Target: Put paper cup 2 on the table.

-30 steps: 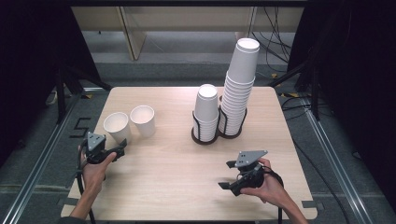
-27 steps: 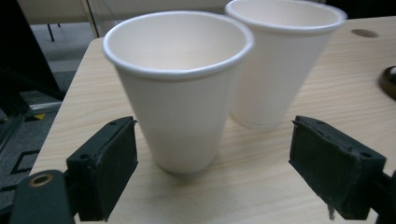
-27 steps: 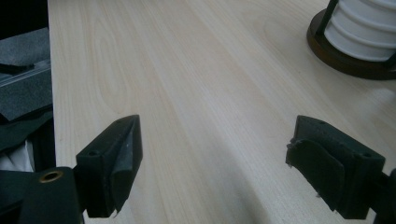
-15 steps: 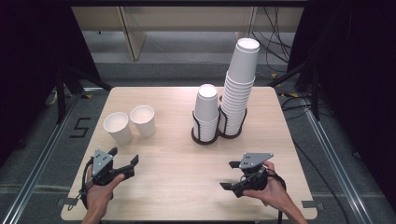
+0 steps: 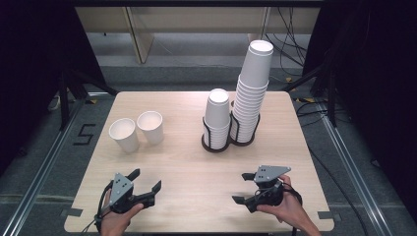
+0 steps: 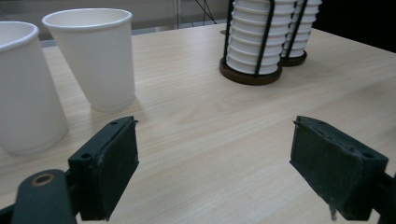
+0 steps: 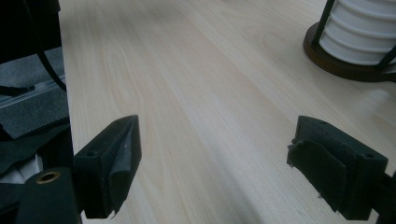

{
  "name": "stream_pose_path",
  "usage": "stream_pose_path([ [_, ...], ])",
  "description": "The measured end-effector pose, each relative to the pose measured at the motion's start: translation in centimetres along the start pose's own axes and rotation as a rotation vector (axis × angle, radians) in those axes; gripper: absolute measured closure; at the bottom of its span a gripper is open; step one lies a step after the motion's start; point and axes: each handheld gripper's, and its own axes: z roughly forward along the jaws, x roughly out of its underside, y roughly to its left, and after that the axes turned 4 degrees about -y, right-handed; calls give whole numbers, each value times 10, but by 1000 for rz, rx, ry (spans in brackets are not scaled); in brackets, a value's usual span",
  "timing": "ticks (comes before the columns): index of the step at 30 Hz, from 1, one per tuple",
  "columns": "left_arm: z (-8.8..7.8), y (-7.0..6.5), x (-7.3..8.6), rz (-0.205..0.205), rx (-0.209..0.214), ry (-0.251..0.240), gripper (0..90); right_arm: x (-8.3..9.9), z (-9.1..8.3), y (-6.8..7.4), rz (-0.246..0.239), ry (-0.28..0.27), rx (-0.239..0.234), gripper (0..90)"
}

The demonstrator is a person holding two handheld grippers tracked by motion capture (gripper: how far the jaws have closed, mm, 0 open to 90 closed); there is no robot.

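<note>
pale wooden bench: two paper cups stand loose ahead of your left fingers, stacks remain racked; both left and right fingers released, empty.

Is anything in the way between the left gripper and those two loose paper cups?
No. Only bare table lies between the left gripper, jaws open, and the two loose paper cups.

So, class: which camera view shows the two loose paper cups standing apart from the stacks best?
The left gripper view: the nearer cup and the farther cup loom large, upright, rims up. The high view shows both cups whole but small, side by side at the table's left.
</note>
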Motion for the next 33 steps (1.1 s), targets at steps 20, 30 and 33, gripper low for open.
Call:
stream_pose_path([
  [20,-19,-37,14,103,134,55,147,17,0,14,-1,2,-13,158],
  [30,-22,-47,14,131,168,69,147,24,-1,18,-1,15,-26,159],
  [33,-21,-46,14,127,158,78,147,25,-1,19,8,25,-28,159],
])
